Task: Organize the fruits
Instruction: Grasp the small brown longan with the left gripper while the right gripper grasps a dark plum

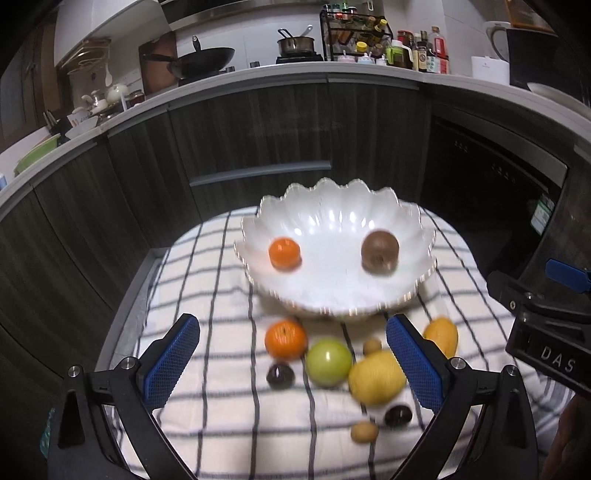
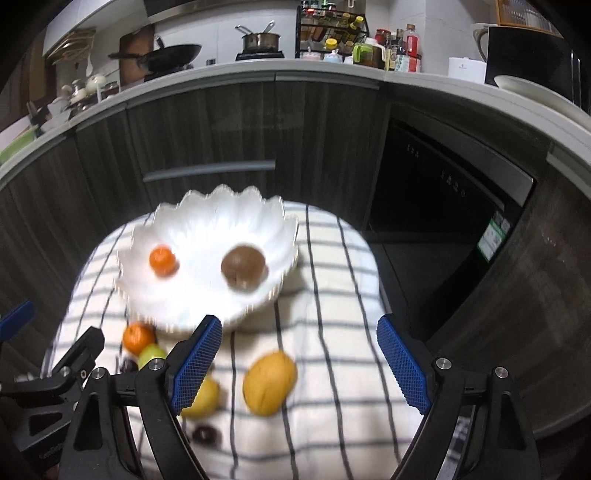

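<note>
White bowl [image 1: 334,295] holds two fruits; eight lie on cloth [image 1: 221,424]; both jaws released, empty.

— What sort of place is this?
— A home kitchen. A wok [image 1: 201,59] and pot [image 1: 295,44] sit on the stove, beside a spice rack [image 1: 354,35] and bottles [image 1: 424,50].
— Anything else?
— Dark cabinets [image 1: 258,129] under the surface [image 1: 369,72], a built-in oven [image 2: 450,192], and dishes [image 1: 99,99] at left.
</note>
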A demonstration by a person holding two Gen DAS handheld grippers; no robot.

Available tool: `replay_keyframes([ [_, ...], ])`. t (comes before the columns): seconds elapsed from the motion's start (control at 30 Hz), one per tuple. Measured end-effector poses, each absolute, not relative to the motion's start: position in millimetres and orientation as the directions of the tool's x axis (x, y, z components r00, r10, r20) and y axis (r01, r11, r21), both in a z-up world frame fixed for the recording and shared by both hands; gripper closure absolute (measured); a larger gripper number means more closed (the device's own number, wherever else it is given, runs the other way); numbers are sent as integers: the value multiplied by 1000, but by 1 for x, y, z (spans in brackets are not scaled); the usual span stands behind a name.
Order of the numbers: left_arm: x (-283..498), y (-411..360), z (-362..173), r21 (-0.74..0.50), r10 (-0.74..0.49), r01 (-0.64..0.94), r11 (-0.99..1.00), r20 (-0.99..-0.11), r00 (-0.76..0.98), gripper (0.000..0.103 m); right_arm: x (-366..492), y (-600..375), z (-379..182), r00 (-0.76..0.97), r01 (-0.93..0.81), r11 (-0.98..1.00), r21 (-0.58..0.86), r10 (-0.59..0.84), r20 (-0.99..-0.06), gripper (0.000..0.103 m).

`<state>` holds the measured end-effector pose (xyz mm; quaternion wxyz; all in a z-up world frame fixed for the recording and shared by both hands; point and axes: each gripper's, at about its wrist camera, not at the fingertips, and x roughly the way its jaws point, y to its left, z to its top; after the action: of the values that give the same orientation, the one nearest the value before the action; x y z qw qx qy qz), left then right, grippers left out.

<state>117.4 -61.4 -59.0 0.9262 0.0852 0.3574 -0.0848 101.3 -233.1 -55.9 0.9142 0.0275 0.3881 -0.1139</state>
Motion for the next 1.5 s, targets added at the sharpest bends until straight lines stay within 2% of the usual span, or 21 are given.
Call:
replay_keyframes([
  [0.5, 83, -65, -127, 57, -147, 282, 958, -747, 648, 7, 55, -230, -127, 575, 247, 968, -33, -174, -800, 17],
  [0.87, 81, -76, -154, 39, -172, 326, 945, -786, 594, 23, 51, -234, -144, 544, 262, 965, -18, -163, -823, 17],
  [1.0, 82, -80, -162, 29, -181, 340, 940, -803, 568, 36, 52, -236, -147, 537, 265, 964, -11, -157, -829, 17],
  [1.17, 80, -84, -169, 34, -180, 350, 936, -810, 558, 43, 54, -236, -149, 530, 266, 964, -3, -149, -835, 17],
  [1.33, 80, -86, -173, 25, -189, 362, 932, -818, 543, 56, 54, -237, -150, 524, 266, 964, 2, -143, -839, 17],
  [1.5, 78, -89, -176, 25, -192, 374, 927, -824, 533, 62, 55, -236, -151, 523, 264, 964, 2, -141, -841, 17],
])
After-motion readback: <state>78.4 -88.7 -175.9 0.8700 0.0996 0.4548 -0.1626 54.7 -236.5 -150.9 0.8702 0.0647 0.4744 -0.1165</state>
